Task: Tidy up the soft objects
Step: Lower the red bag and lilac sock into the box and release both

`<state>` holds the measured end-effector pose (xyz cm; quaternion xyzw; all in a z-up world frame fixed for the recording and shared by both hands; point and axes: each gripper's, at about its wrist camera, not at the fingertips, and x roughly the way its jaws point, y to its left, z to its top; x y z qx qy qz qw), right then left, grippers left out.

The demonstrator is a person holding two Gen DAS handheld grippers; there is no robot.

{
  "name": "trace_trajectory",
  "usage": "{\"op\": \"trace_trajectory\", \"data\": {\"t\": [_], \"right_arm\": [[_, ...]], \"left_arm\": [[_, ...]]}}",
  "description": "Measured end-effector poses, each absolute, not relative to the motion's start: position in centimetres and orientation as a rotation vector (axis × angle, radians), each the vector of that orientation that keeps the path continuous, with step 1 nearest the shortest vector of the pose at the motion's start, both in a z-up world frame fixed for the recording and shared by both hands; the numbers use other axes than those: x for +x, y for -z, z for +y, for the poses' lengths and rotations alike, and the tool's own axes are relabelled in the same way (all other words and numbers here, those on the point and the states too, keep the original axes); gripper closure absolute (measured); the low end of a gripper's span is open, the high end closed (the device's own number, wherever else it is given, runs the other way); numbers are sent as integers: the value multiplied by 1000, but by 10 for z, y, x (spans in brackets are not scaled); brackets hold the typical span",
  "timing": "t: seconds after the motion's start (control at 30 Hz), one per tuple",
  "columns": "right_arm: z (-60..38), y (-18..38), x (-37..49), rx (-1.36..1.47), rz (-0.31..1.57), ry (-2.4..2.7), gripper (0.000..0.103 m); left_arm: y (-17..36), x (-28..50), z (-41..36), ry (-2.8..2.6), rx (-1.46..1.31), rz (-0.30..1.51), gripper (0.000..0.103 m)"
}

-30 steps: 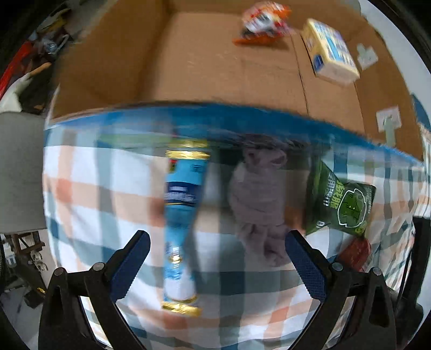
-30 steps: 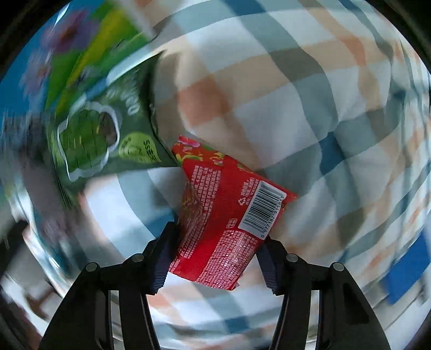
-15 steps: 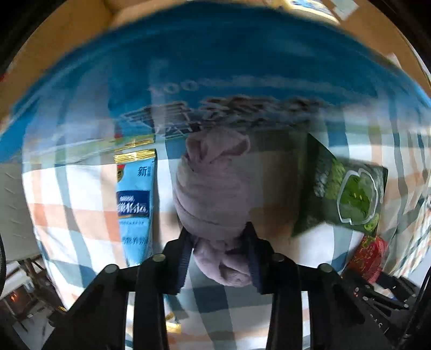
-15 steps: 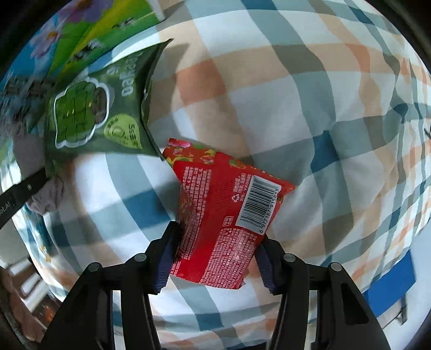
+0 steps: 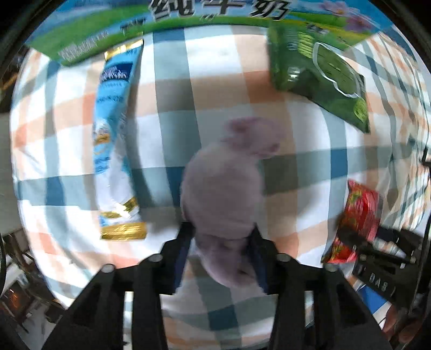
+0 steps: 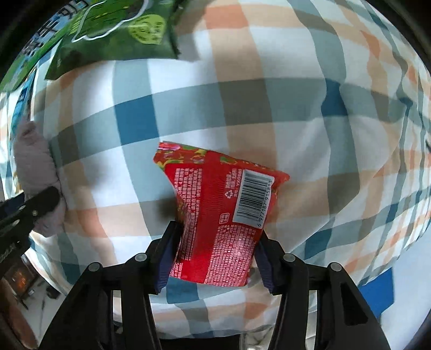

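The left gripper (image 5: 221,242) squeezes a grey cloth (image 5: 223,188) over the checked tablecloth (image 5: 221,86), while the right gripper (image 6: 215,250) clamps a red packet (image 6: 218,215).

Checked tablecloth (image 6: 242,94) over the table, daylit floor (image 6: 32,290) below

We seem to be in a home, at a table spread with a checked cloth (image 6: 269,88) in blue, orange and white. On it we see household snacks: a green packet (image 5: 323,70), a blue sachet (image 5: 113,140), a red packet (image 6: 223,215), and a rolled soft cloth (image 5: 223,188). A printed carton (image 5: 188,18) stands at the far edge. Past the table's edge we glimpse dim floor and what may be furniture legs (image 5: 16,293), too blurred to tell.
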<state>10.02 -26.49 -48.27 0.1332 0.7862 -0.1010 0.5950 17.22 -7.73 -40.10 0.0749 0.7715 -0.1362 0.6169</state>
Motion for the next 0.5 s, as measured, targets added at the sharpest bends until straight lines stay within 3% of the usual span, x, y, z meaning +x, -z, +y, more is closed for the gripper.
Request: {"op": "trace_trajectory", "data": {"t": [0.17, 0.23, 0.33, 0.5], "right_arm": [[-259, 498, 98, 330, 1836, 257, 50], [-261, 498, 96, 324, 1832, 254, 53], [-259, 494, 101, 302, 1816, 234, 54], [-250, 445, 97, 304, 1756, 175, 55]], "left_arm": [[411, 183, -93, 292, 144, 1776, 61], [409, 189, -100, 280, 141, 1765, 71], [392, 191, -103, 277, 123, 1742, 75], [359, 186, -82, 304, 85, 1686, 76]]}}
